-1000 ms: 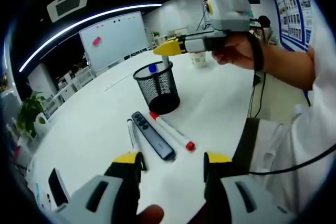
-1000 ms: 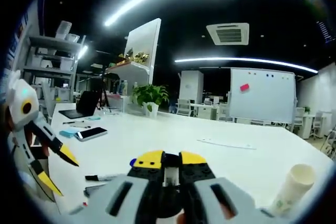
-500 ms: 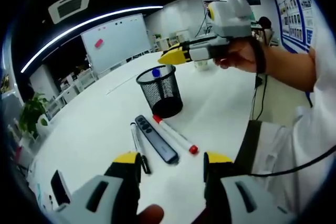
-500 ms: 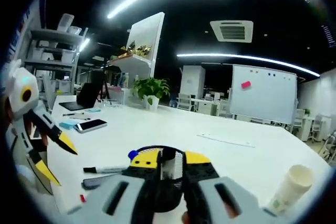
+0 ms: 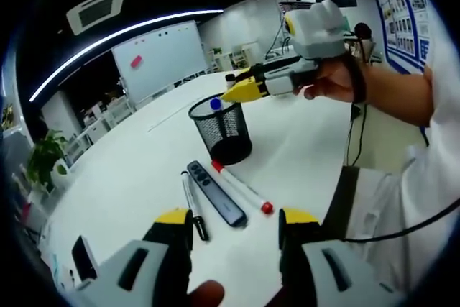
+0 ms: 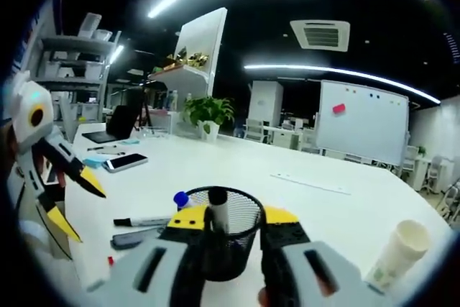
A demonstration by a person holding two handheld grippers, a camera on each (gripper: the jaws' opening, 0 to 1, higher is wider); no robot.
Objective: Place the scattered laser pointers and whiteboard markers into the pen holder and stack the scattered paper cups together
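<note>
A black mesh pen holder (image 5: 221, 131) stands on the white table (image 5: 129, 170) with a blue-capped marker (image 5: 215, 104) in it. My right gripper (image 5: 243, 90), held by a hand, hovers at its rim. In the right gripper view the right gripper (image 6: 234, 217) is open, its jaws apart over the pen holder (image 6: 228, 249), and a black-capped marker (image 6: 215, 203) stands upright between them in the holder. A laser pointer (image 5: 217, 193), a red-capped marker (image 5: 241, 186) and a black marker (image 5: 192, 206) lie in front of my open left gripper (image 5: 237, 221). A paper cup stack (image 6: 402, 253) lies at the right.
A phone (image 5: 83, 258) lies near the table's left edge, another phone (image 6: 126, 162) further back. The left gripper (image 6: 50, 177) shows at the left of the right gripper view. A potted plant (image 6: 207, 113) and a whiteboard (image 6: 356, 131) stand behind. A person's sleeve (image 5: 431, 177) is at the right.
My right gripper sank toward the holder's rim and its jaws parted, letting go of the black-capped marker, which now stands in the holder. The left gripper stayed open and barely moved.
</note>
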